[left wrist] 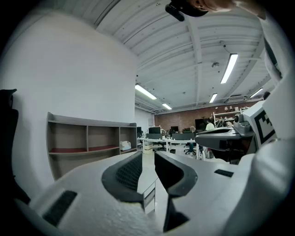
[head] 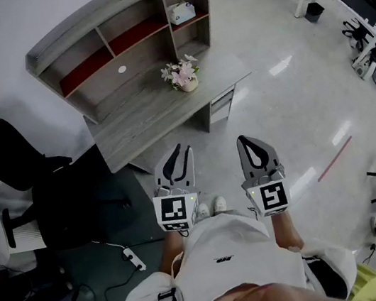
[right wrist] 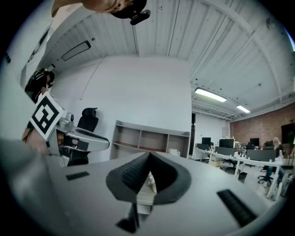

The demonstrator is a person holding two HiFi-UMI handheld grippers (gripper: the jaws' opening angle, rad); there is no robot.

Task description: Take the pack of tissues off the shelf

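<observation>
I hold my left gripper, a narrow slit between its jaws, and my right gripper, tips together, over the pale floor. Far ahead, the white pack of tissues sits in the right compartment of the grey wooden shelf, beyond a small pot of pink flowers.

open floor to desk; flowers seemingly before shelf.

The pale pack of tissues lies flat in the rightmost compartment of the grey shelf, untouched.
</observation>
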